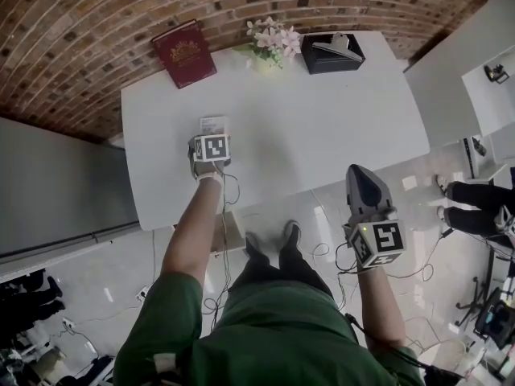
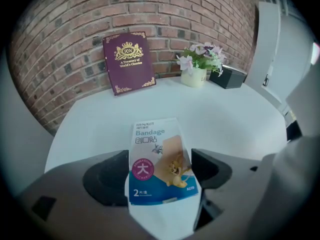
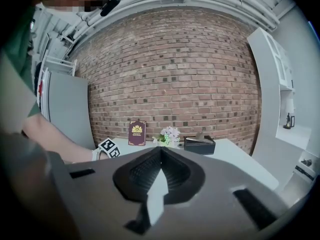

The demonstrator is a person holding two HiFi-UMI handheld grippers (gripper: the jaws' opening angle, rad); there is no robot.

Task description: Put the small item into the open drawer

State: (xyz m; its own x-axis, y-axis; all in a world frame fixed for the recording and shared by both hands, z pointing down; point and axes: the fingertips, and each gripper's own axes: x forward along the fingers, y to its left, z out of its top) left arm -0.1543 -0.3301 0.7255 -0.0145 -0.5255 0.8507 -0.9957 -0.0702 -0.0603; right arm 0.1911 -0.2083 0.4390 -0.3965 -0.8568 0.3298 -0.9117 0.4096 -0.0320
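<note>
A small bandage packet (image 1: 213, 124), white and blue with a cartoon print, lies flat on the round white table (image 1: 322, 135) near its left front. My left gripper (image 1: 211, 137) points steeply down over it. In the left gripper view the packet (image 2: 161, 159) sits in the gap between the two wide-spread dark jaws of the left gripper (image 2: 160, 173), which is open. My right gripper (image 1: 362, 179) hangs off the table's front right, over the floor. Its jaws meet at the tip, so the right gripper (image 3: 160, 151) is shut with nothing in it. A beige panel (image 1: 233, 233) shows under the table's front edge; whether it is a drawer I cannot tell.
At the table's back stand a dark red book (image 1: 184, 53), a pot of pale flowers (image 1: 272, 40) and a black tissue box (image 1: 332, 52). A brick wall runs behind. White furniture (image 1: 463, 63) stands at the right, another person's legs (image 1: 475, 207) beside it. Cables trail on the floor.
</note>
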